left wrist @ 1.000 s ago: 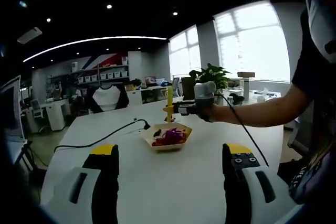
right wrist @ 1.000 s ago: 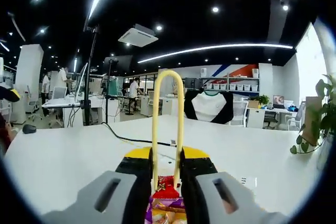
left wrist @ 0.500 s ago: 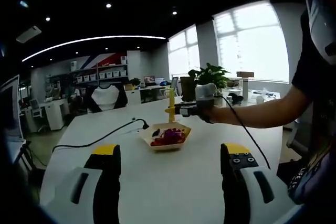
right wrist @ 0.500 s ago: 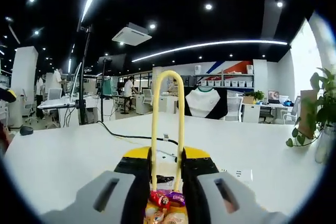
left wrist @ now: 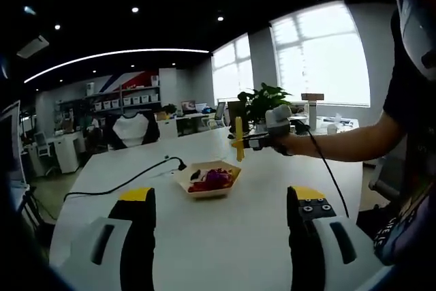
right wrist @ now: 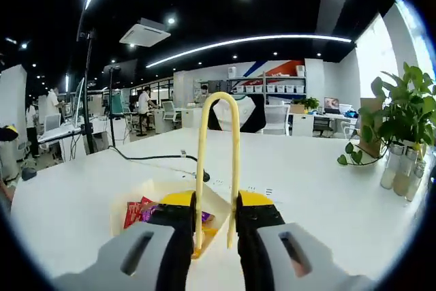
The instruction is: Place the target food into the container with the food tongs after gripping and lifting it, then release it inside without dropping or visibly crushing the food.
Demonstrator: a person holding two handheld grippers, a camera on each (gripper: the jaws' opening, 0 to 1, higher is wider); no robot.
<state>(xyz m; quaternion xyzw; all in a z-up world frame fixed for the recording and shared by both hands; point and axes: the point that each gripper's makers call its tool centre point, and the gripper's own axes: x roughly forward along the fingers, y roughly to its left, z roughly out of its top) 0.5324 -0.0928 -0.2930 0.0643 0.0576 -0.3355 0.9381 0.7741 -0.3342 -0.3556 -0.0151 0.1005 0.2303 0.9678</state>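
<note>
1. Change vs a sec ago: right gripper (right wrist: 214, 236) w/ yellow food tongs (right wrist: 216, 168) has lifted up and off the container (left wrist: 208, 180); it was right over the food, now it's raised and off to the container's side in the left gripper view (left wrist: 257, 142)
2. Meaning, my read: release prob done, tongs backing off; can't see any food between the tong tips, they're partly hidden by the jaws
3. Right claw: pressed in on the tongs, holding them upright, loop end up
4. Left gripper (left wrist: 221, 236): jaws spread wide, nothing between, hovering over white table (left wrist: 225, 230), well apart from container
5. Food: wrapped snacks (left wrist: 210, 180), red/purple wrappers, lying inside the shallow cream paper tray-type container; in the right gripper view red packets (right wrist: 139, 210) sit in it just beside the jaws. No visible crushing or spill
6. Black cable (left wrist: 122, 182) runs on table near container
</note>
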